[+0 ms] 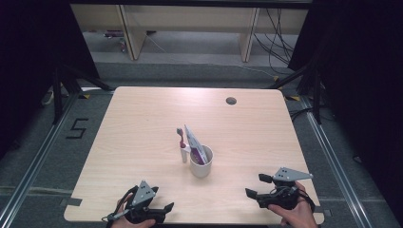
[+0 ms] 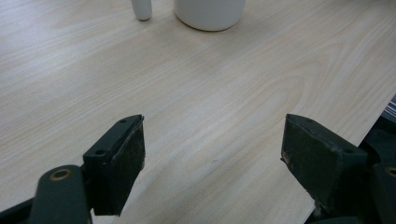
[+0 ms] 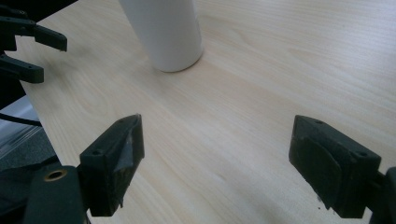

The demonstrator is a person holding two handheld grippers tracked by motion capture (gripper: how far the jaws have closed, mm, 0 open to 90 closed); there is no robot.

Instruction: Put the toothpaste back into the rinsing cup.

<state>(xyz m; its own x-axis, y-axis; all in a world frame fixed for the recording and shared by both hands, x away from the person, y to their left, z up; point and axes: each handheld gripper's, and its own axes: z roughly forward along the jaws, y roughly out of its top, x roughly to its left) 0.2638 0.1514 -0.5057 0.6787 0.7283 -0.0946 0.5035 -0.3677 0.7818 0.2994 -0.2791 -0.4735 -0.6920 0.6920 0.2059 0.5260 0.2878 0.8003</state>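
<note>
Legible writing: a black "5" point(image 1: 77, 128) marked on the grey floor left of the table; print on the white-and-magenta packet point(image 1: 195, 142) too small to read; white cup point(image 1: 201, 163) stands mid-table, ahead of and between both grippers, holding the packet; a magenta-headed toothbrush point(image 1: 181, 142) stands upright just beside the cup; left gripper point(image 1: 159, 208) at the near edge, jaws spread wide, holding nothing; right gripper point(image 1: 255, 186) likewise wide and empty, well apart from the cup; pale wood-grain table point(image 1: 142, 118) with a cable hole point(image 1: 231, 100) at the far side; black curtains flank the room.
</note>
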